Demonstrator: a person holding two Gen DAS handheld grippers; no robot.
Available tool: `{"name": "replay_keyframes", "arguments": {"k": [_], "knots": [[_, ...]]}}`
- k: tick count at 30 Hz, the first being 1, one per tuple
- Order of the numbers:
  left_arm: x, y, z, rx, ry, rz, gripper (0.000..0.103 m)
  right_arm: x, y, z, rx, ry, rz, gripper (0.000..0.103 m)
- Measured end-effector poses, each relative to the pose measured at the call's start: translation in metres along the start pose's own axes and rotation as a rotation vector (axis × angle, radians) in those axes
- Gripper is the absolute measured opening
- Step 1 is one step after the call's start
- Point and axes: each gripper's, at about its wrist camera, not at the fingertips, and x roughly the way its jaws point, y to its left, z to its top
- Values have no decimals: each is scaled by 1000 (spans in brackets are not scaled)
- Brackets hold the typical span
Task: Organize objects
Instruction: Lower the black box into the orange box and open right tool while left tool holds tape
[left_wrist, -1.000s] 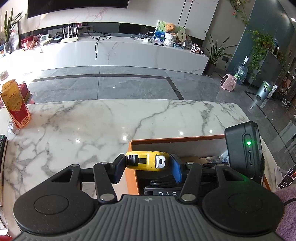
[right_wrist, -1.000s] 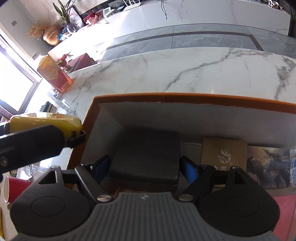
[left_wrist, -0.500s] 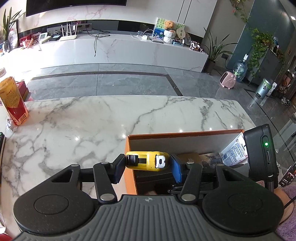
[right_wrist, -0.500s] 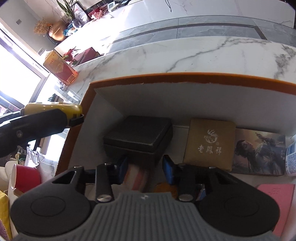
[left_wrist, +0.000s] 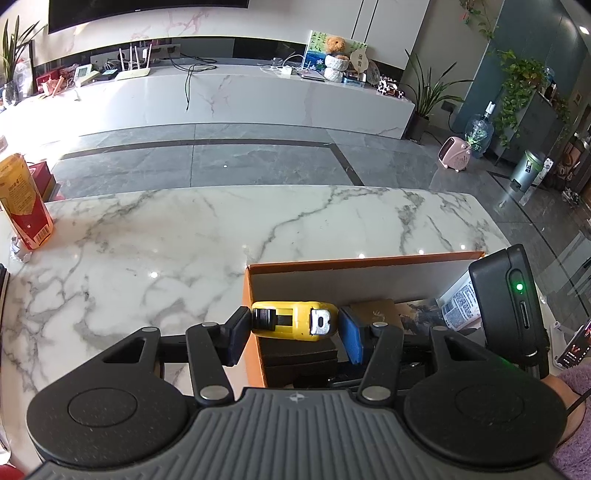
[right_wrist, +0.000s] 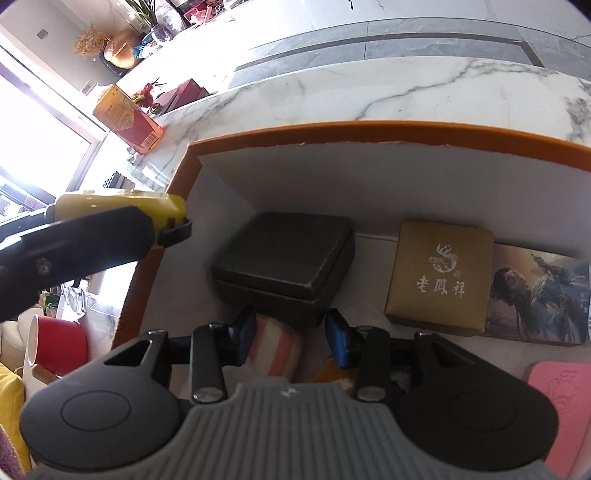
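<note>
Tape measure (left_wrist: 293, 320) waits above the orange box (left_wrist: 364, 258).
Your left gripper (left_wrist: 294, 328) clamps it; your right gripper (right_wrist: 291, 339), jaws just reopening slightly, straddles a striped roll (right_wrist: 275, 347) inside without clearly pinching it.

On the table (left_wrist: 207, 236), the open box (right_wrist: 369, 131) sits at my right, its near-left corner under my left gripper (left_wrist: 293, 326), which holds the tape measure (left_wrist: 291, 319) over the box's left wall. Inside, a lidded case (right_wrist: 284, 258) lies in the far-left corner; a square box (right_wrist: 439, 275) lies to its right, then a picture card (right_wrist: 539, 295) against it. My right gripper (right_wrist: 291, 341) sits just before the case, a striped roll (right_wrist: 275, 347) between its fingers. A carton (left_wrist: 24, 206) stands at the table's far left.
</note>
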Motion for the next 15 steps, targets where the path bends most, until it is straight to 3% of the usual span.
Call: {"name": "replay_keyframes", "arguments": {"k": [9, 15], "knots": [[2, 2, -3, 0, 17, -3, 60, 0, 11, -2, -64, 54, -26, 45], [1, 3, -3, 2, 13, -3, 60, -9, 10, 2, -50, 38, -16, 45]]}}
